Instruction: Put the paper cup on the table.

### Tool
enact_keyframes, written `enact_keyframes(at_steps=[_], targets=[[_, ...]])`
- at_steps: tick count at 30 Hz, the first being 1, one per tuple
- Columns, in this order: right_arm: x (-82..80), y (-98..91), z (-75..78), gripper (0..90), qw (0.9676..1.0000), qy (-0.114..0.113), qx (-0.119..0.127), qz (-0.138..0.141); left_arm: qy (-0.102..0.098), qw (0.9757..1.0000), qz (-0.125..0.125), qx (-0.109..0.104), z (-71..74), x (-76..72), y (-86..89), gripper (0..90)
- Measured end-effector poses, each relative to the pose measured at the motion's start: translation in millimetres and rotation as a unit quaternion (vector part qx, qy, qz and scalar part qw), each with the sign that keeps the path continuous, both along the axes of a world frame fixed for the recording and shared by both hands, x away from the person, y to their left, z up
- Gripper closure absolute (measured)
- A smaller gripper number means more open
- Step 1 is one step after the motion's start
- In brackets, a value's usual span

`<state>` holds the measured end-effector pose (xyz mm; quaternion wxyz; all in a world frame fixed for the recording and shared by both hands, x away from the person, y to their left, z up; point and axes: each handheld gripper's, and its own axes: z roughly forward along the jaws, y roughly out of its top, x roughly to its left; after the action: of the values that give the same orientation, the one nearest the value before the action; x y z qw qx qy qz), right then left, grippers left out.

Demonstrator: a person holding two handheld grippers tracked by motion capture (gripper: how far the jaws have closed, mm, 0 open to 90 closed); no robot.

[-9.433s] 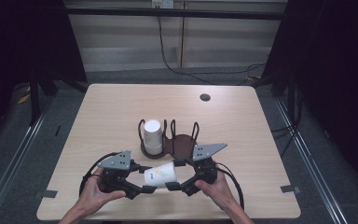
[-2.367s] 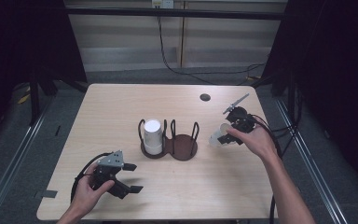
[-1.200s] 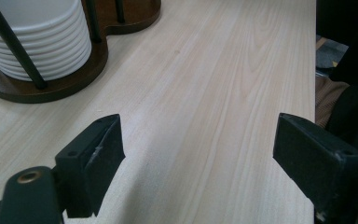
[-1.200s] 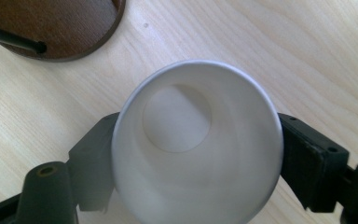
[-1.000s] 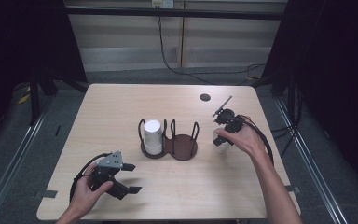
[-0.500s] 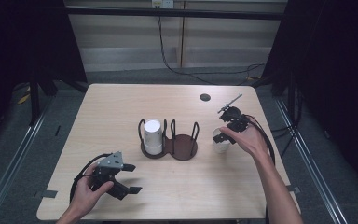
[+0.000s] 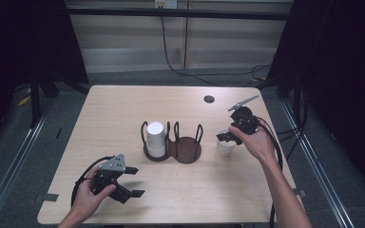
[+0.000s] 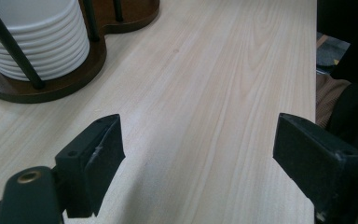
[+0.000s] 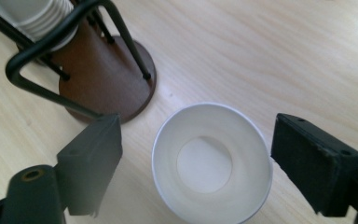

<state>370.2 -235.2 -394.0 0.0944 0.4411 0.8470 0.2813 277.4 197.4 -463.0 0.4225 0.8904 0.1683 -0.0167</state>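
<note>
A single white paper cup (image 7: 225,147) stands upright on the table, just right of the brown two-ring cup holder (image 7: 185,151). My right gripper (image 7: 224,138) hovers over the cup and points down at it. In the right gripper view the cup (image 9: 212,163) lies between and below the jaws with a gap on each side, and the right gripper (image 9: 200,135) is open; its jaws have just been closing a little. A stack of white cups (image 7: 155,138) fills the holder's left ring. My left gripper (image 7: 134,182) rests open and empty near the front left.
A small dark round disc (image 7: 209,99) lies near the table's far edge. The table (image 7: 100,118) ends close behind my right hand on the right side. Cables trail from both grippers. The holder's black wire loops (image 9: 51,56) stand up beside the cup.
My right gripper has drifted slightly up and to the right, away from the cup, which stays standing on the table. My left gripper has not moved.
</note>
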Motion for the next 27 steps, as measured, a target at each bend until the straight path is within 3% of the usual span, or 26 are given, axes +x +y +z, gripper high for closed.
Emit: enact_keyframes(at_steps=[9,18,27], targets=[[-17.0,0.0,2.0,17.2,0.9973,-0.048,0.056,-0.007,0.001,1.0000,0.006,-0.006,0.2,0.0,1.1,16.2],[-39.6,6.4,-5.6,17.6,0.9929,-0.083,0.085,-0.008,0.001,0.9998,0.013,-0.013,0.2,-1.2,3.6,16.2],[-65.7,16.4,-11.2,17.5,0.9849,-0.123,0.122,0.000,0.000,0.9998,0.015,-0.013,-0.1,-3.8,3.3,16.2]])
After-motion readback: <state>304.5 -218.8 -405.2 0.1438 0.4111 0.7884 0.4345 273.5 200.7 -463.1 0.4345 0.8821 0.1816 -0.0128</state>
